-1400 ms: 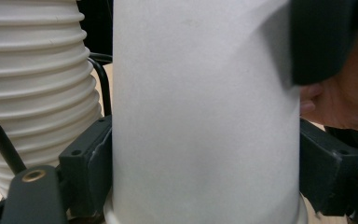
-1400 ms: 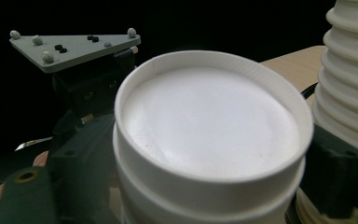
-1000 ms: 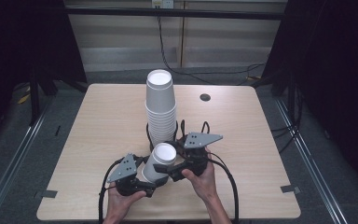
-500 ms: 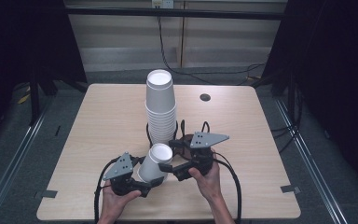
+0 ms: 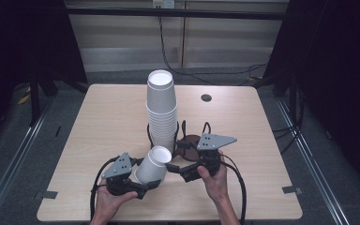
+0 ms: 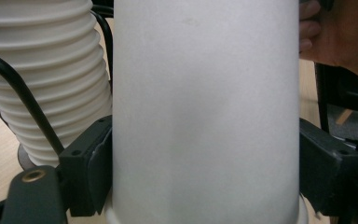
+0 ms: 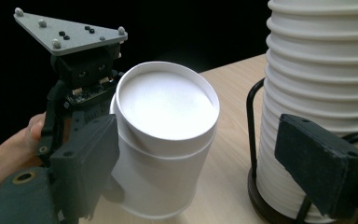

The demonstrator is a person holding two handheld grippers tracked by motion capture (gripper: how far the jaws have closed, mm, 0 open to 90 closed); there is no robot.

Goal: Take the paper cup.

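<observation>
From the high view, the left gripper [image 5: 143, 180] clamps a white paper cup [image 5: 153, 164] near the table's [image 5: 98, 122] front edge, just in front of the tall cup stack [image 5: 161, 112] standing in its wire holder [image 5: 180, 136]. The cup lies tilted, its closed base lifted up and toward the stack, its long axis slanting away from the left hand [image 5: 108, 204]. The right gripper [image 5: 176, 166] sits beside the cup's base, jaws spread.

In the left gripper view, both black pads press the paper cup [image 6: 205, 116] on either side of its wall, a firm hold across the body, likely to keep it steady while the other gripper works on it. The cup stack [image 6: 46, 79] rises behind at left.

In the right gripper view, the jaws stand wide apart, gripping nothing; the paper cup [image 7: 165, 140] faces the camera with its recessed base, and it may be two nested cups, judging by a second rim. The cup stack [image 7: 321, 93] stands behind the right jaw.
</observation>
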